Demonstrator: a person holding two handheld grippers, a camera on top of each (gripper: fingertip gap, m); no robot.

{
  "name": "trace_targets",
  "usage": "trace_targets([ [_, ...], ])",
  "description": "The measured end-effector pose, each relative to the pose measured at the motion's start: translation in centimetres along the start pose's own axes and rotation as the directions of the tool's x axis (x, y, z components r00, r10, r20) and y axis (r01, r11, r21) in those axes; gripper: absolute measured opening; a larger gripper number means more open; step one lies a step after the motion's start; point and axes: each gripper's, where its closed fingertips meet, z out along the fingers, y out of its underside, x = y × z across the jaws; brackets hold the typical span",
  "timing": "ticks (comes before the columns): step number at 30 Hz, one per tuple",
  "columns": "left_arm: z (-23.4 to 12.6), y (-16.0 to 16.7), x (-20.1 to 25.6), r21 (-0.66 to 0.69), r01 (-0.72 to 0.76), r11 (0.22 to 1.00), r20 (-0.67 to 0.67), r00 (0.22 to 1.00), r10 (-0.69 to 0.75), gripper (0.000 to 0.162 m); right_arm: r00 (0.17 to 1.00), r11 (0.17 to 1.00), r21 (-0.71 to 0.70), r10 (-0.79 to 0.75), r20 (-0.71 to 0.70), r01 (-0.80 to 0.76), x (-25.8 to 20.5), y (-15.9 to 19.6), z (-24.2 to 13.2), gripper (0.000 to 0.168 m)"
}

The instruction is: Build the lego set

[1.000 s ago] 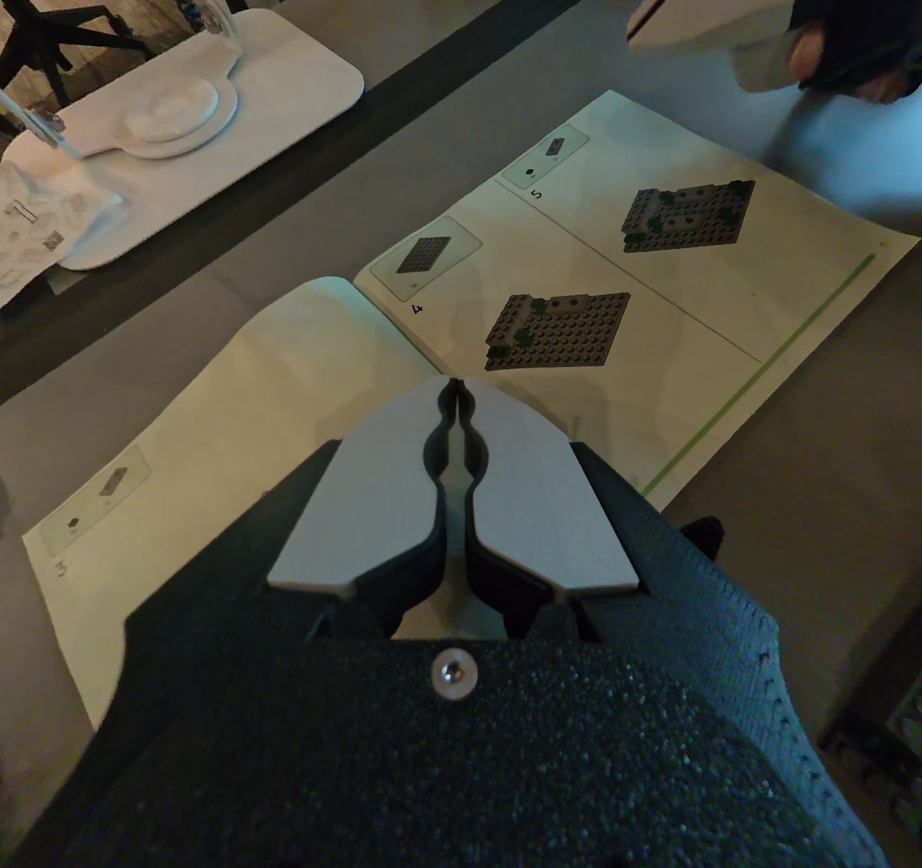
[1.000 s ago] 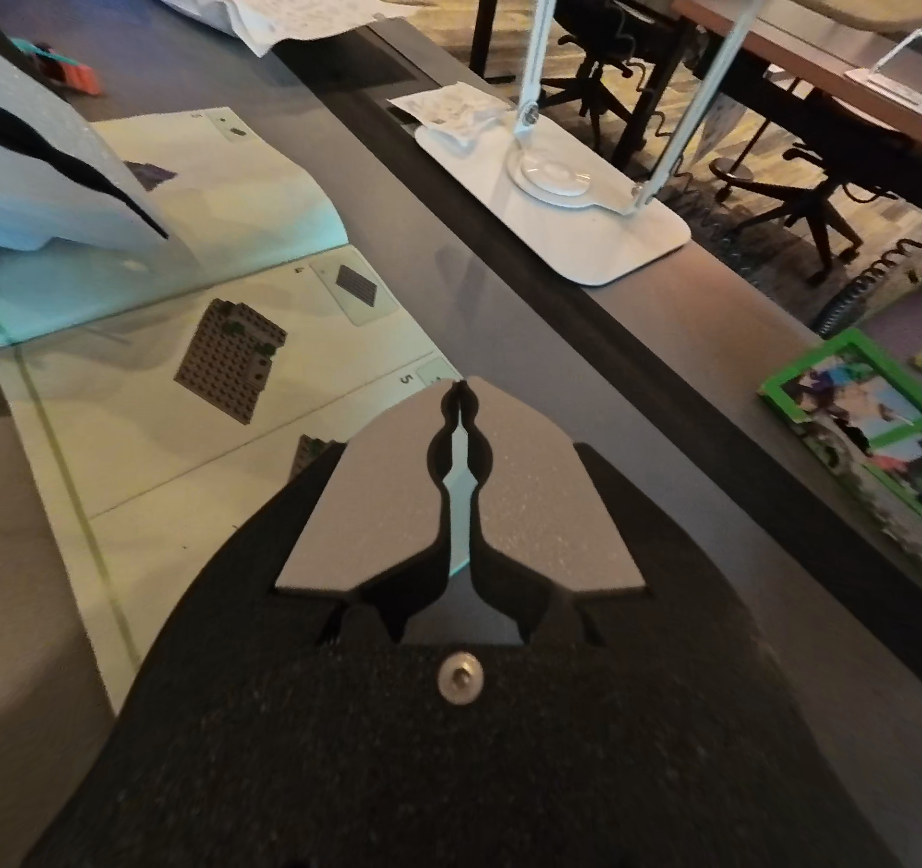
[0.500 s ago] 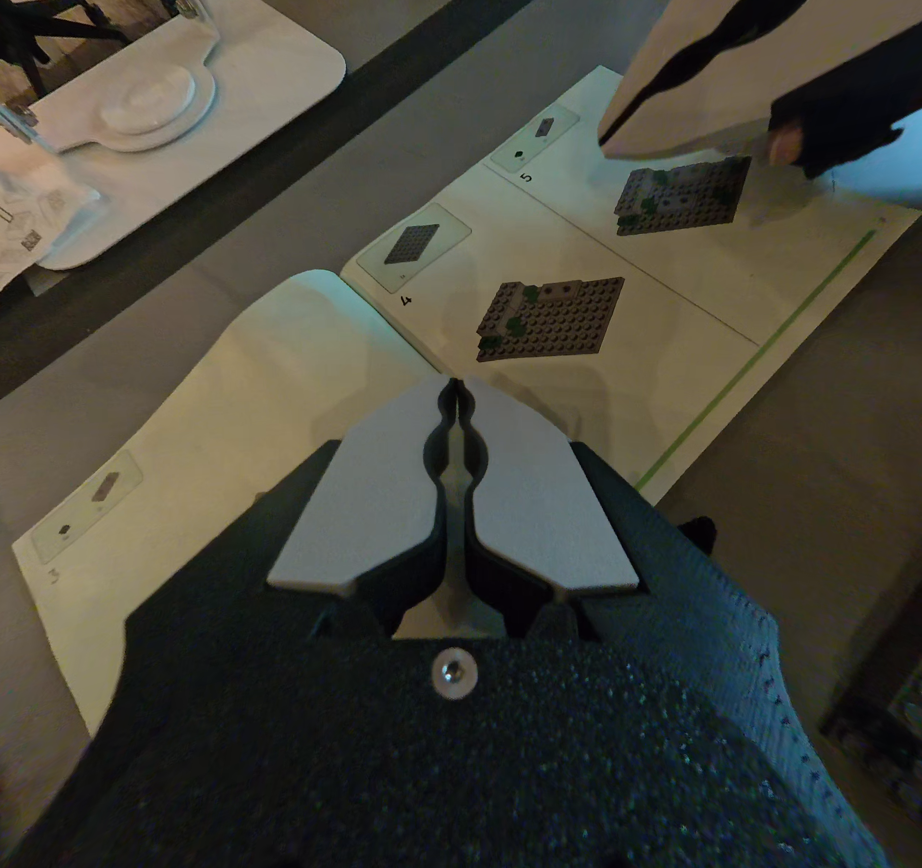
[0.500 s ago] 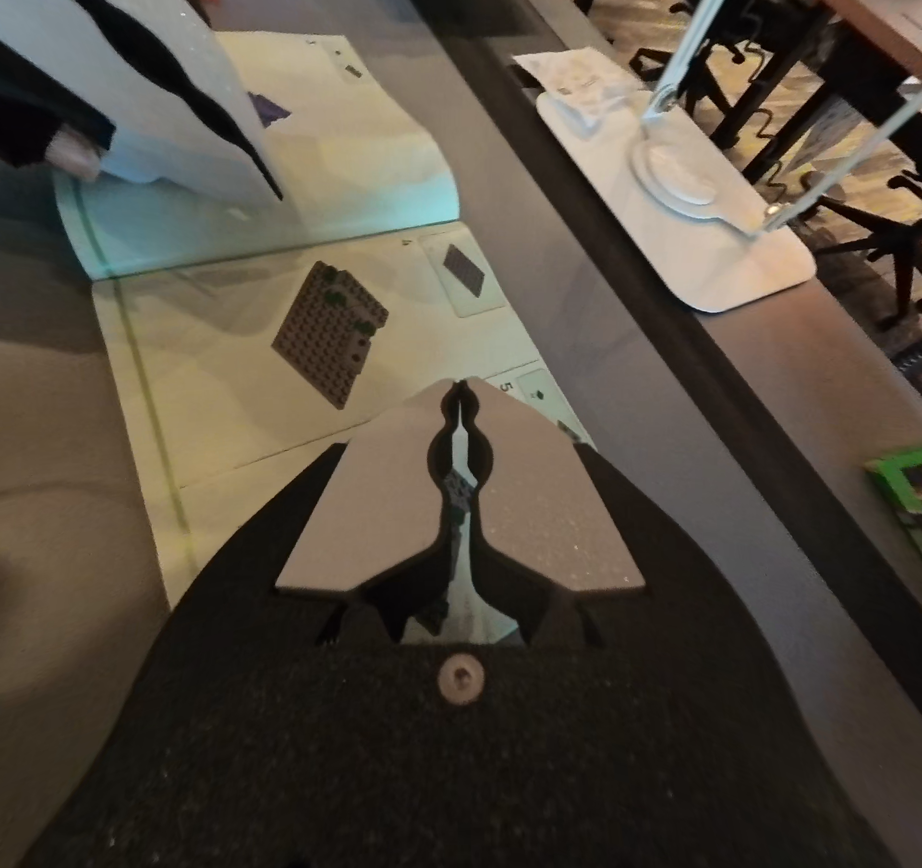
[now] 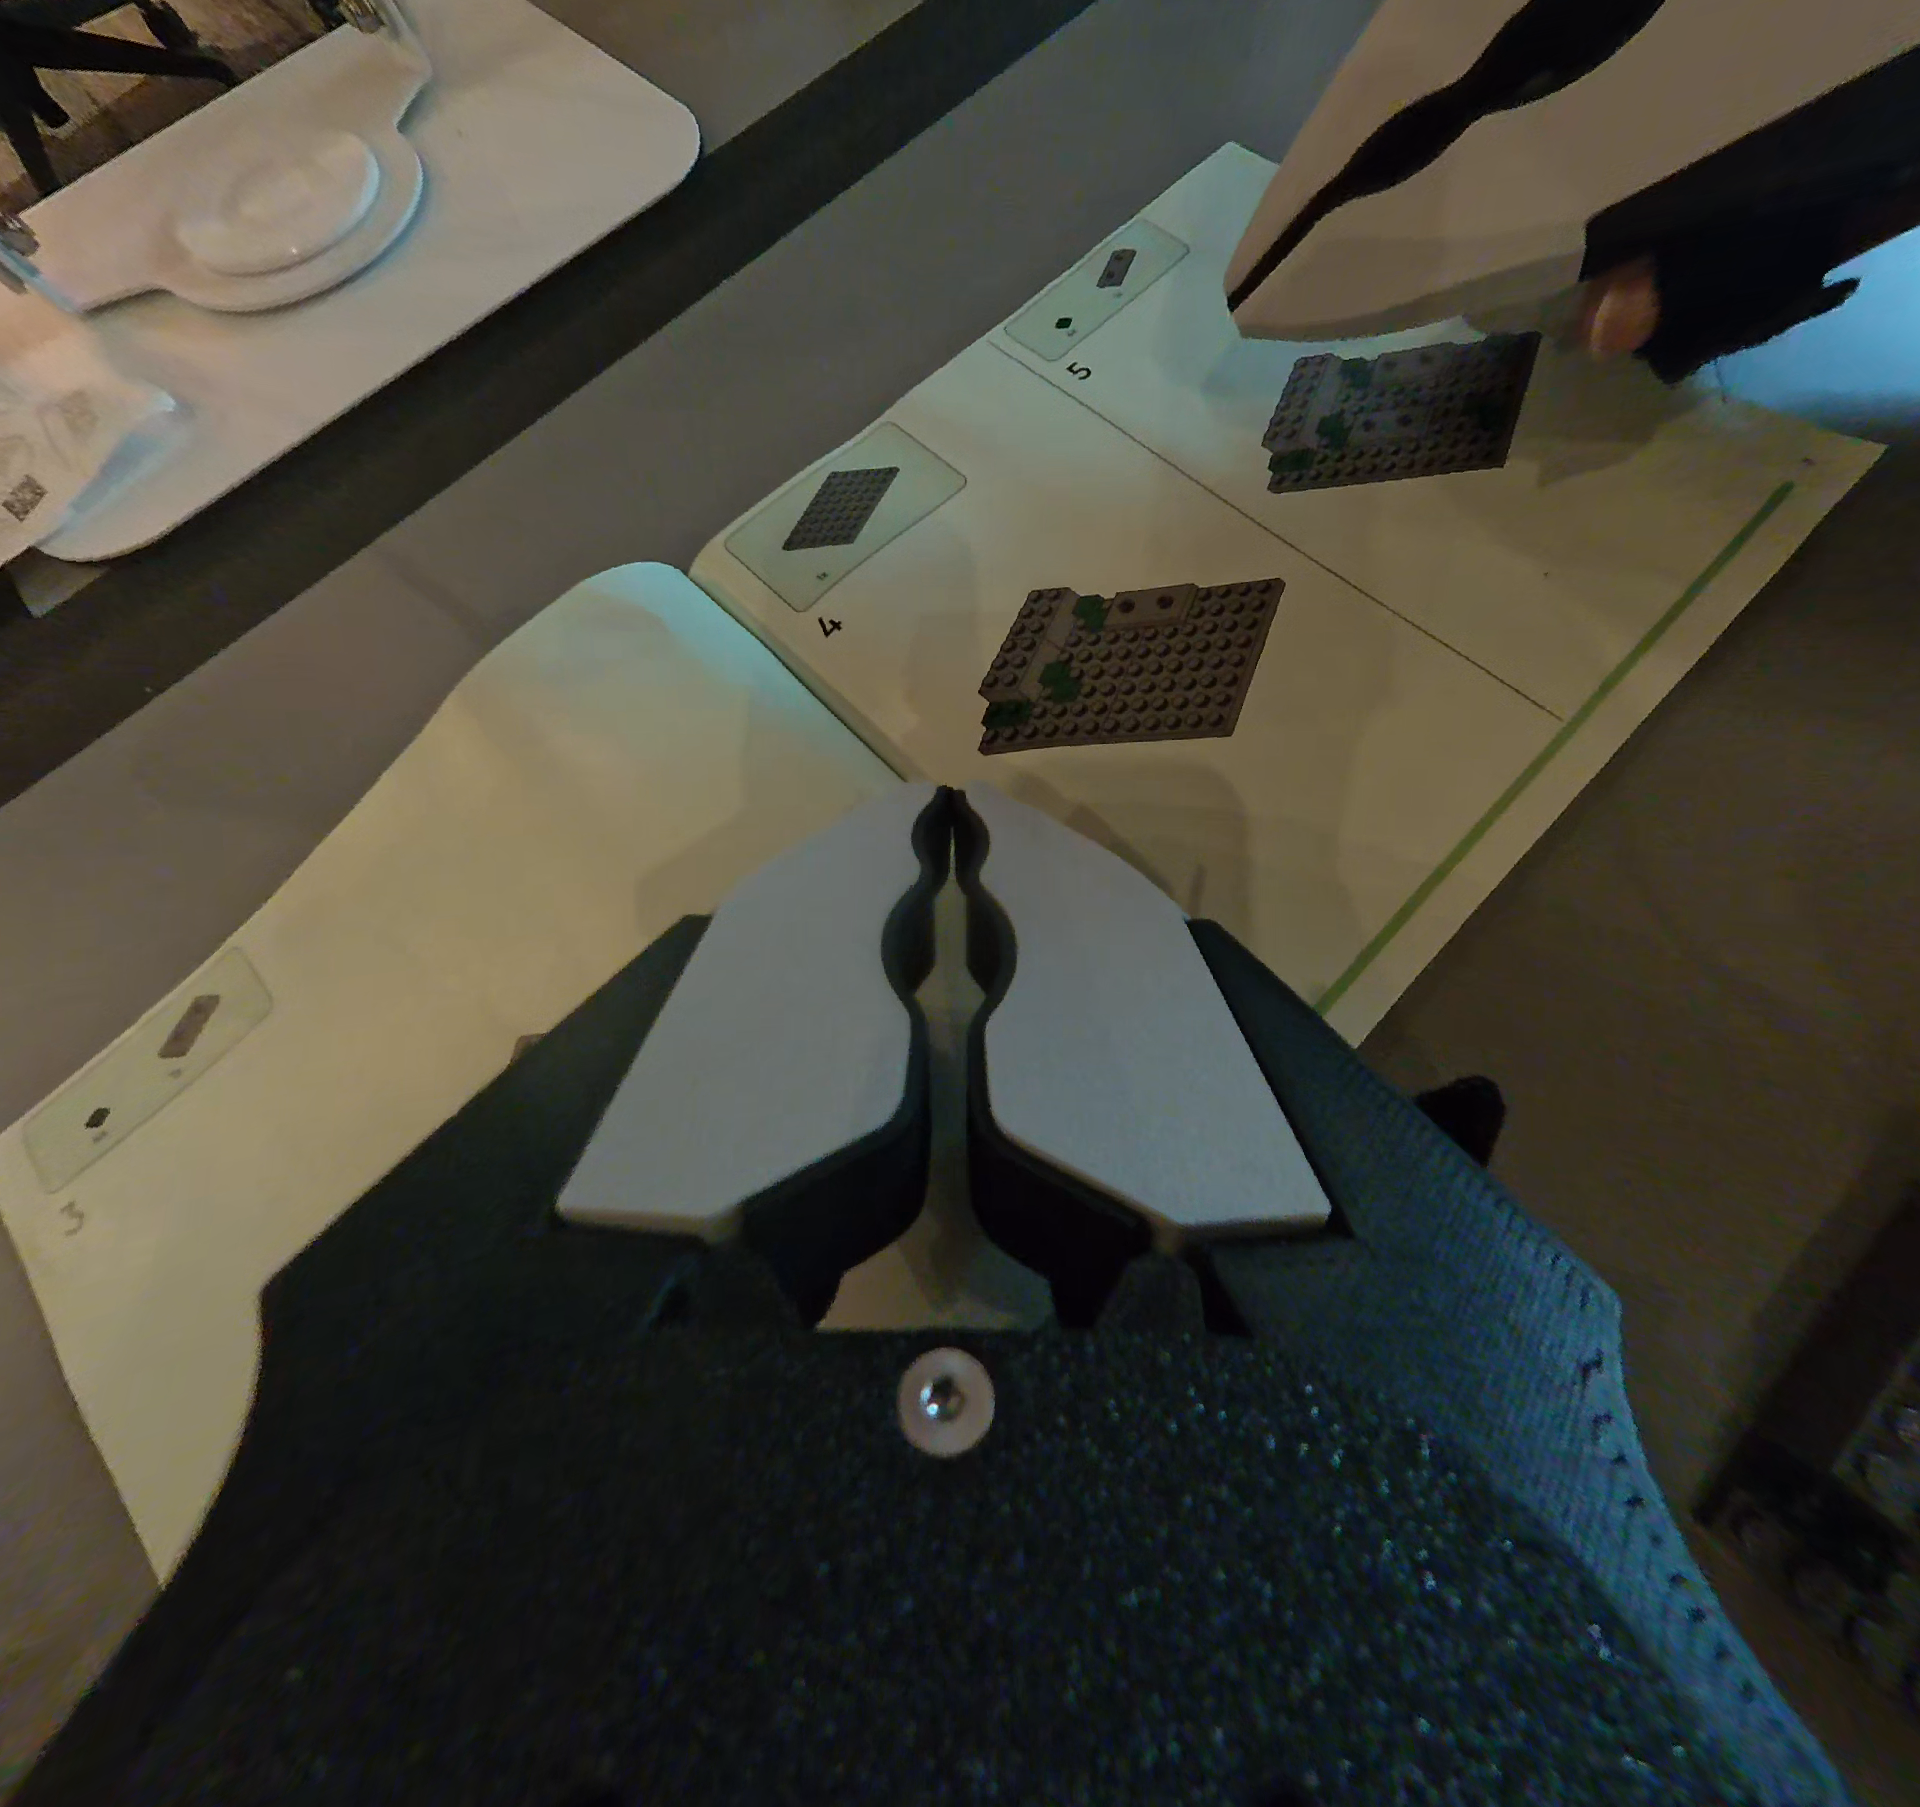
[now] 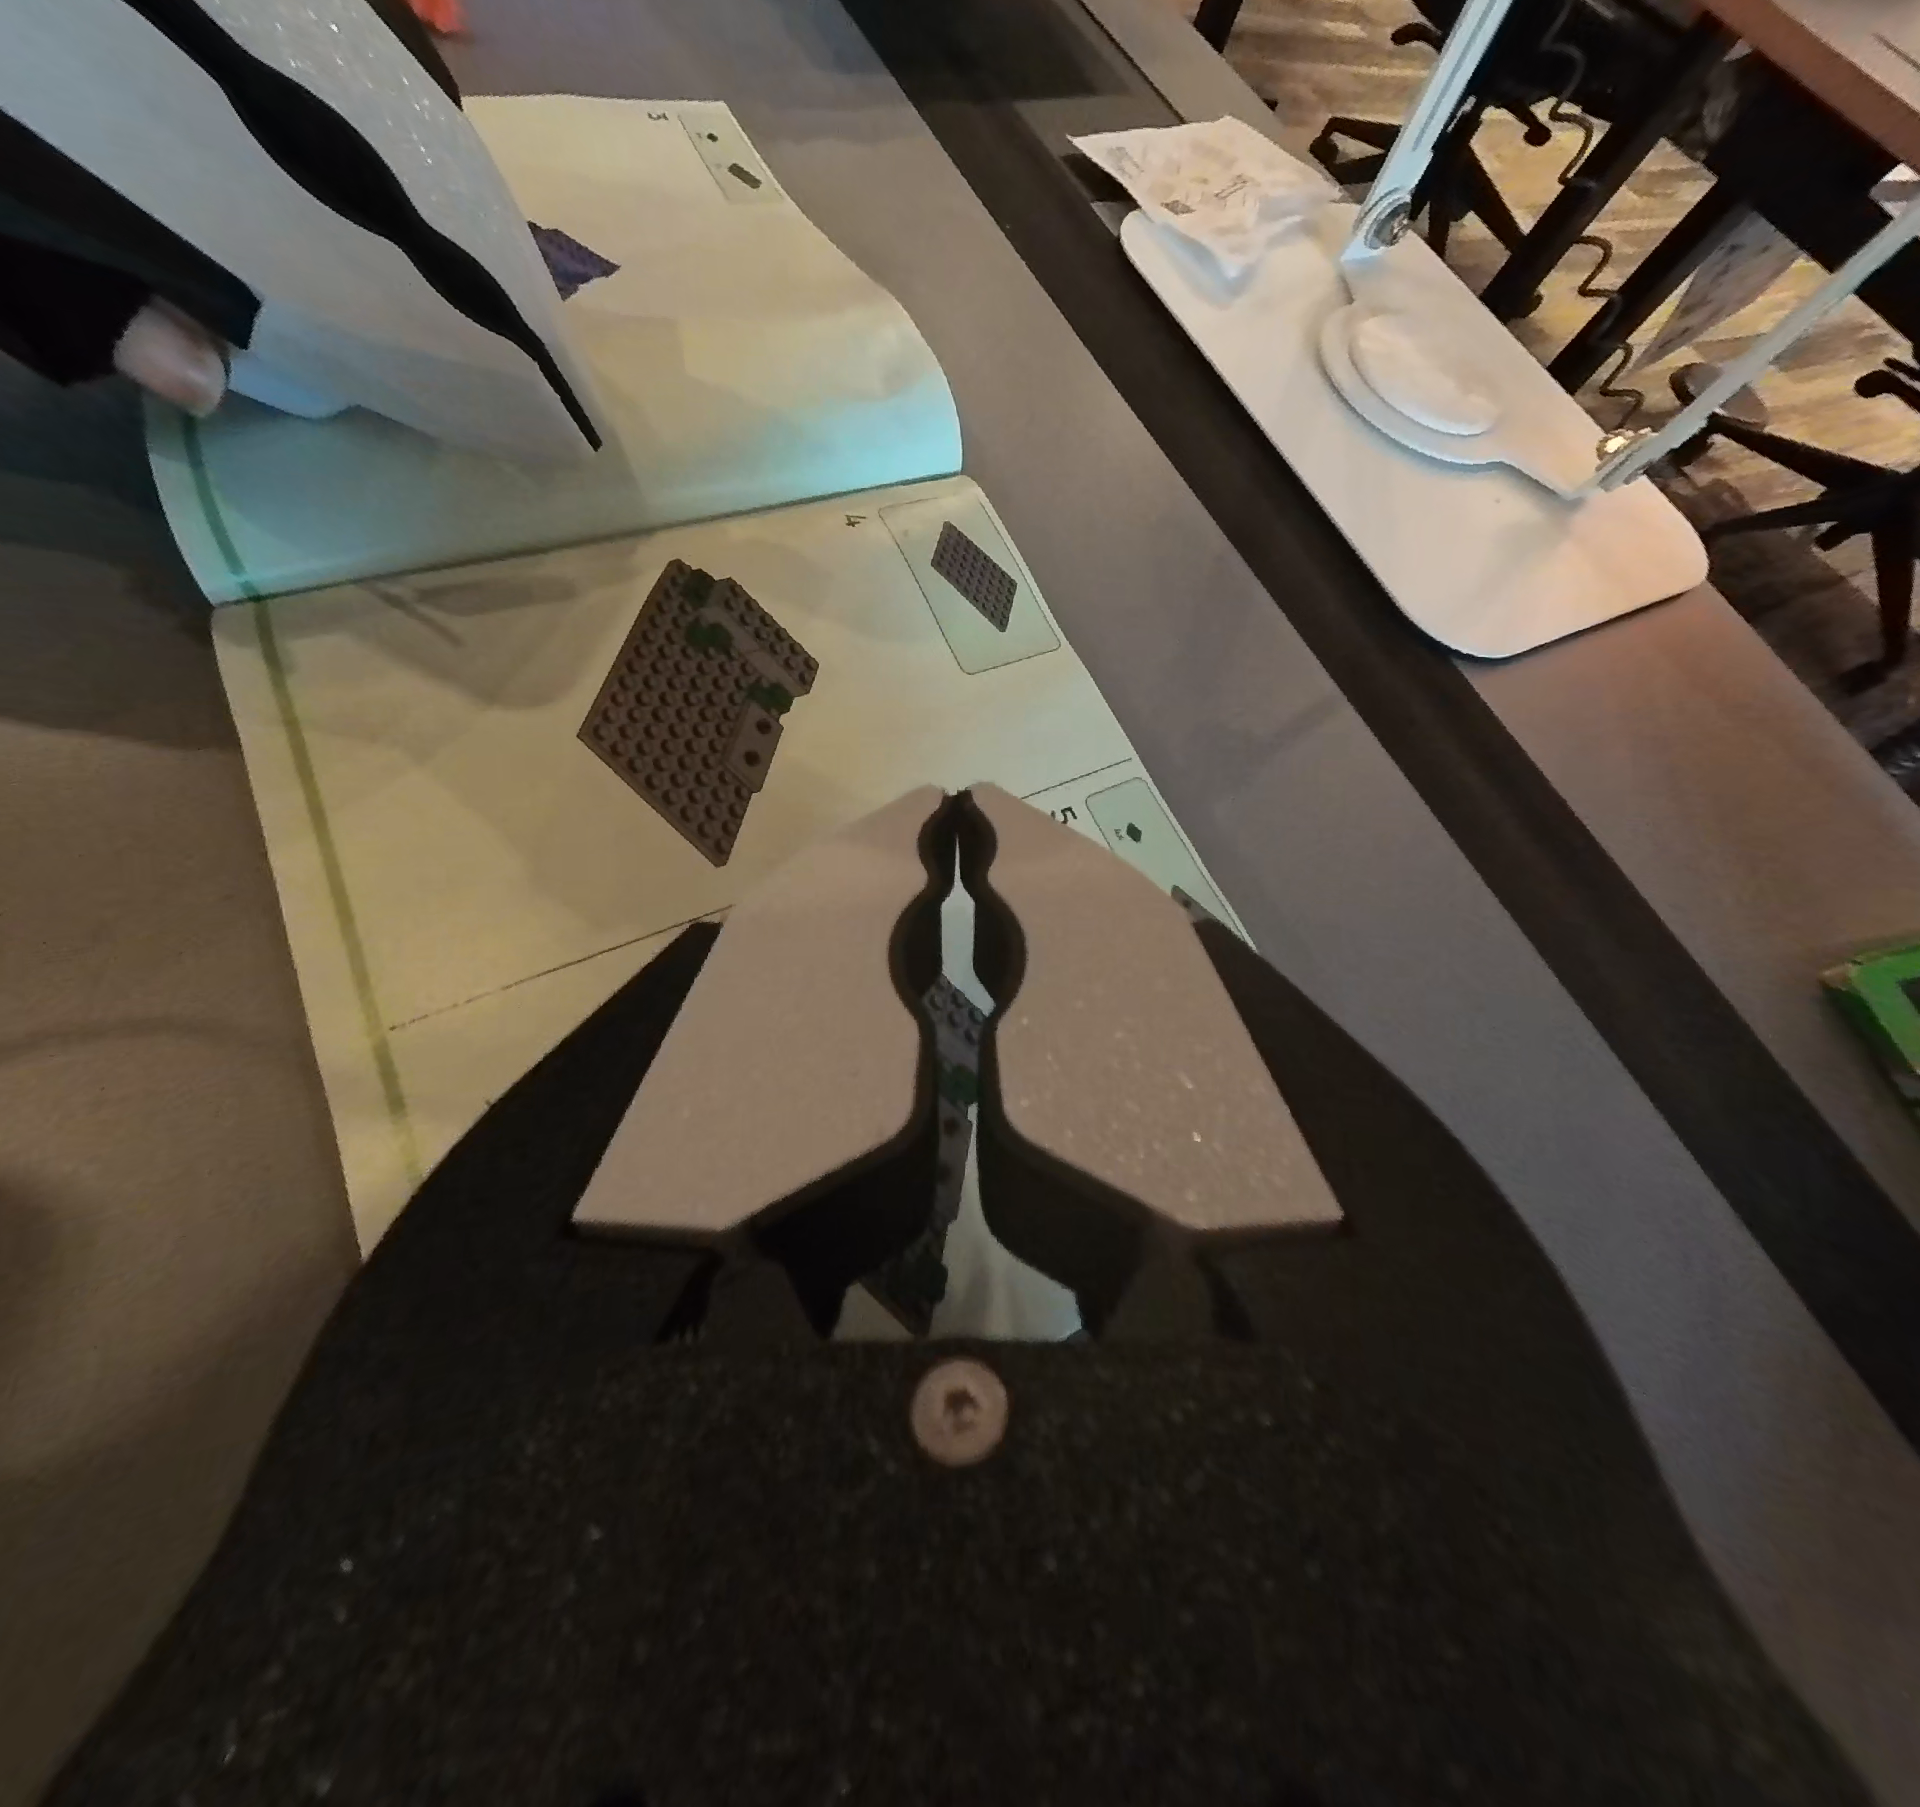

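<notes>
Dim office, grey matte tabletop (image 5: 1714, 874), black office chairs far beyond. One open paper Lego instruction booklet (image 5: 1195, 552) flat at centre; one white lamp base (image 5: 343, 188) far left. Two grey-fingered grippers over the pages: left gripper (image 5: 950, 793) and right gripper (image 6: 958, 797), tips pressed together, empty.

One instruction booklet, two grippers, one lamp base, all on two desks.

One open instruction booklet (image 5: 1195, 614) lies on the near desk (image 5: 1714, 822), showing two pages and three numbered build steps. Two grippers hover over it: the left gripper (image 5: 951, 796) and the right gripper (image 6: 958, 799), each with two fingers pressed together. One white lamp base (image 6: 1455, 469) sits on the far desk (image 6: 1662, 770), with one crumpled paper sheet (image 6: 1205, 188) beside it. One green-framed box (image 6: 1881, 1019) shows at the right edge.
</notes>
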Motion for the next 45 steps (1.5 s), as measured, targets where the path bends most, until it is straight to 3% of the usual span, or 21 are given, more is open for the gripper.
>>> trace_targets([
  [12, 0.2, 0.5, -0.1, -0.024, -0.010, 1.000, 0.005, 1.000, 0.010, 0.000, 1.000, 1.000, -0.022, -0.019, 0.002, 0.019, -0.3, 0.3, 0.2, 0.000],
  [21, 0.3, 0.6, -0.2, -0.030, -0.015, 0.999, 0.007, 1.000, 0.015, 0.000, 0.977, 0.990, -0.014, -0.135, 0.163, 0.139, -4.8, -0.8, 0.7, 0.000],
  [31, 0.4, 0.8, -0.1, -0.041, -0.029, 0.999, 0.007, 1.000, 0.029, 0.000, 0.978, 0.977, -0.123, -0.157, 0.139, 0.175, -5.7, 0.4, 2.5, 0.000],
  [45, 0.3, 0.7, 0.1, -0.044, -0.038, 0.998, 0.005, 0.999, 0.038, 0.000, 0.979, 0.977, -0.142, -0.136, 0.152, 0.158, -5.8, 0.6, 2.6, 0.000],
])
